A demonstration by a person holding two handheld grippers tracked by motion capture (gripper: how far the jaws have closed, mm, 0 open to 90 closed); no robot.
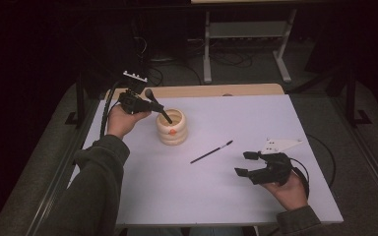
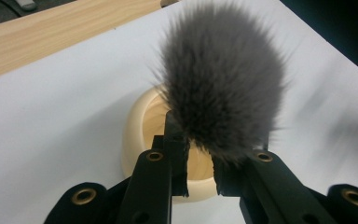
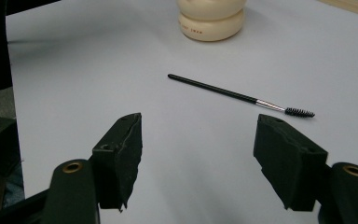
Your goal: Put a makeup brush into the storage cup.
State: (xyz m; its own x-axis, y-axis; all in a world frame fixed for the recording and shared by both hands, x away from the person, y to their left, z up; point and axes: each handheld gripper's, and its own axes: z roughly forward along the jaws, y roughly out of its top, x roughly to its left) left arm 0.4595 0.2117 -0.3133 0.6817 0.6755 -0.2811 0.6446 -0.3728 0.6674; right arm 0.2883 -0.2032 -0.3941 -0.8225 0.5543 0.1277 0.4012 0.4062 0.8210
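Cream, ring-stacked ceramic-looking holder cup (image 1: 172, 127) sits on the white desk (image 1: 226, 191) toward the far left corner, and the left gripper (image 1: 153, 105) is over it, clamped on the black handle of a fluffy grey-bristled makeup brush (image 1: 156, 105). In the high view the handle end angles down into the cup mouth while the grey head sticks up and away; in the left gripper view the bristles (image 2: 221, 79) fan out just above the jaws, with the cup rim (image 2: 137, 116) right behind. Judged step: dropping the brush into the cup, insertion part-way. Next move likely calls for lowering the handle deeper, then releasing so the brush leans on the rim without tipping the cup. Right gripper (image 1: 249, 164) rests near the right front edge with jaws spread wide and nothing between them. A thin black spoolie brush with a silver ferrule (image 1: 211, 152) lies flat mid-desk, between cup and right gripper, well apart from both; probably next in line.
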